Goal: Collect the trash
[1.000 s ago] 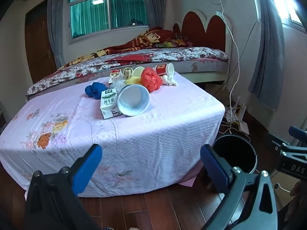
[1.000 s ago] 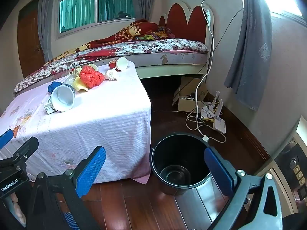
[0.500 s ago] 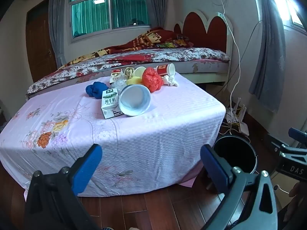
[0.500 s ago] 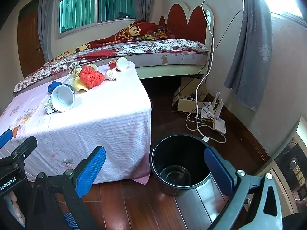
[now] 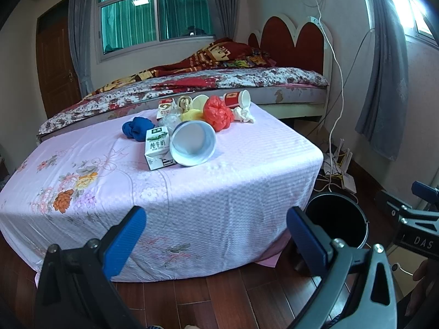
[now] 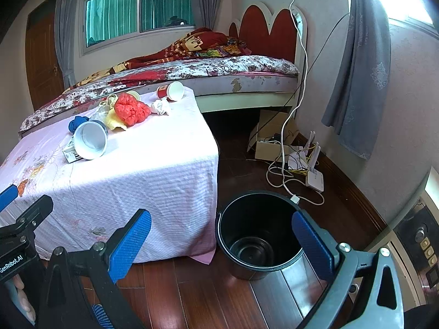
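Note:
Trash lies in a cluster on the pink-clothed table (image 5: 247,170): a milk carton (image 5: 157,148), a white tub on its side (image 5: 192,143), a red plastic bag (image 5: 218,113), a blue bag (image 5: 137,128), a red paper cup (image 5: 238,98) and crumpled tissue (image 5: 243,115). An empty black bucket (image 6: 258,233) stands on the floor by the table's right corner. My left gripper (image 5: 216,235) is open, low before the table's front. My right gripper (image 6: 219,241) is open too, hanging just in front of the bucket. Neither holds anything.
A bed (image 5: 219,82) with a red headboard runs behind the table. Cables, a router (image 6: 315,178) and a cardboard box (image 6: 269,142) clutter the floor by the right wall. Grey curtains (image 6: 359,63) hang there. Wooden floor lies around the bucket.
The left wrist view has crept slightly forward and up toward the table. The right gripper has hardly shifted. Both stay open.

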A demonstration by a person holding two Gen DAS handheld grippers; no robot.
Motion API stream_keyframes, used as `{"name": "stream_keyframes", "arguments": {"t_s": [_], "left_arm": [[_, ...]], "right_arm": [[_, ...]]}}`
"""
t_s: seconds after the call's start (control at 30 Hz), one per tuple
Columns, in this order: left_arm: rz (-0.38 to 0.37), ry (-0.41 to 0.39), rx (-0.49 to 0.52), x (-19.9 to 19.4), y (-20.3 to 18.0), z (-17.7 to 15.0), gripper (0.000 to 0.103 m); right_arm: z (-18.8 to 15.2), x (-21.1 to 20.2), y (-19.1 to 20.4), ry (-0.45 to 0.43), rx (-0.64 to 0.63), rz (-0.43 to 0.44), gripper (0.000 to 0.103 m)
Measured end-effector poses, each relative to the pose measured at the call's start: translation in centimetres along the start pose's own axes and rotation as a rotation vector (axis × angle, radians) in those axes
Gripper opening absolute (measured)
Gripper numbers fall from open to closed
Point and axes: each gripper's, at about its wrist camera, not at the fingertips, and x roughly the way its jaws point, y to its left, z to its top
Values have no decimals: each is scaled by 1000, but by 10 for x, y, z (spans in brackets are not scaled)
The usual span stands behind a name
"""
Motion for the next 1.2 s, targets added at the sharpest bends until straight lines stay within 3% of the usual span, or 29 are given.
{"name": "stream_keyframes", "arguments": {"t_s": [1.2], "left_arm": [[-1,5,-1,1,0,0,102]], "right_arm": [[1,2,3,-2,-1,4,103]]}}
